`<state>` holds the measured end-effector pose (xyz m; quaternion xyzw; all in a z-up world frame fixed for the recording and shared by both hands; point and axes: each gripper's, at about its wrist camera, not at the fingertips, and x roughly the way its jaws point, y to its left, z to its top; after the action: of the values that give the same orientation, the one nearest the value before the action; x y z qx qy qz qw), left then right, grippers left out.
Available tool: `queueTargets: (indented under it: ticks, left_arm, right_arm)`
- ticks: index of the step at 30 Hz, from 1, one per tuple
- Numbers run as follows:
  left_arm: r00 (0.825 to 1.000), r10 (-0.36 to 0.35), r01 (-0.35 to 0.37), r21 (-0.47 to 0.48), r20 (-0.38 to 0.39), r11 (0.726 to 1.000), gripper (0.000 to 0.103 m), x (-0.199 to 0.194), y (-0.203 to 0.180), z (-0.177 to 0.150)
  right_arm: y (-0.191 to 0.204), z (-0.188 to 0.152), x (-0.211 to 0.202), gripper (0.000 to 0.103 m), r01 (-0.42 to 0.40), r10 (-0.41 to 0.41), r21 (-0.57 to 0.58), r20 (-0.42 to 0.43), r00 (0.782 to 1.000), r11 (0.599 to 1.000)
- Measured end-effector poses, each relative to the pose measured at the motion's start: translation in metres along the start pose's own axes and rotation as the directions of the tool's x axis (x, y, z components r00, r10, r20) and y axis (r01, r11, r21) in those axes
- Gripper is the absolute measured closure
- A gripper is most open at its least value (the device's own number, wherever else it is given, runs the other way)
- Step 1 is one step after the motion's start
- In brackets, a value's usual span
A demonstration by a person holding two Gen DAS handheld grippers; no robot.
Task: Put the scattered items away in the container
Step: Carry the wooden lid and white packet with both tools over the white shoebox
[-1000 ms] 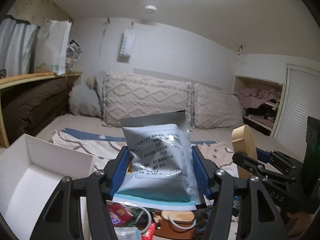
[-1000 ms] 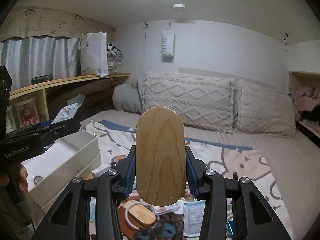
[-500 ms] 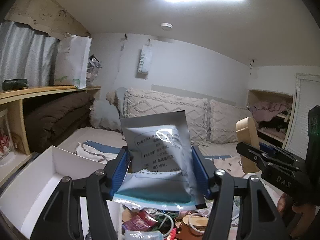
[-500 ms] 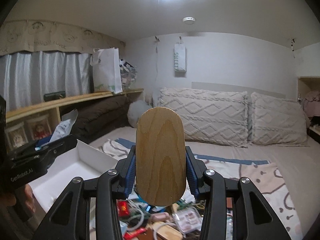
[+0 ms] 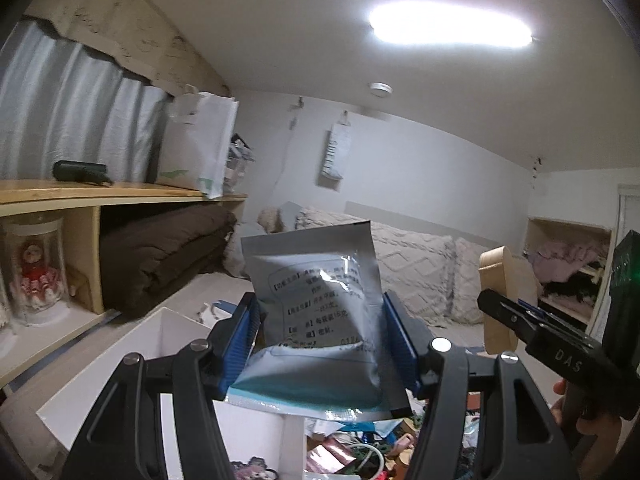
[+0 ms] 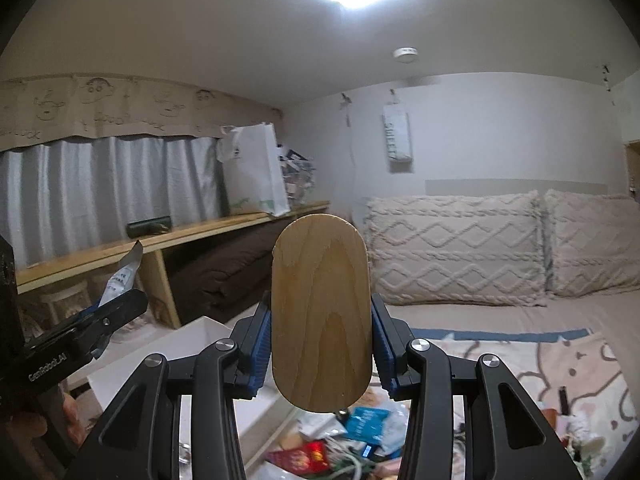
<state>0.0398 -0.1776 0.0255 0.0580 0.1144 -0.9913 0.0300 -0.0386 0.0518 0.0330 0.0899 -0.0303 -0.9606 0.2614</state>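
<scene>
Silver foil pouch (image 5: 316,308) pinched between the blue pads of the left hand-held gripper (image 5: 320,340), raised above the white box (image 5: 132,364); rounded wooden block (image 6: 320,316) clamped upright in the right hand-held gripper (image 6: 320,344), over clutter (image 6: 344,444) on the bed (image 6: 520,320).

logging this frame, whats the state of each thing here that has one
left gripper: shut on the foil pouch
foil pouch: sealed, held upright, lifted above the clutter
right gripper: shut on the wooden piece
wooden piece: held upright, lifted
white box: open, a few small items inside
clutter pile: loose on the bed, outside the box
ceiling light: on
</scene>
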Motion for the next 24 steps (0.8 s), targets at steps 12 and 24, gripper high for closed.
queueTargets:
  ticks: [12, 24]
  left_arm:
    - [0.992, 0.123, -0.123, -0.006, -0.011, 0.992, 0.042, -0.007, 0.039, -0.001]
    - [0.966, 0.255, -0.256, -0.007, -0.042, 0.967, 0.042, -0.004, 0.070, -0.012]
  right_arm:
    - [0.048, -0.002, 0.032, 0.058, -0.114, 0.114, -0.009, -0.042, 0.993, 0.993]
    - [0.098, -0.030, 0.074, 0.058, -0.197, 0.193, -0.015, -0.150, 0.970, 0.980]
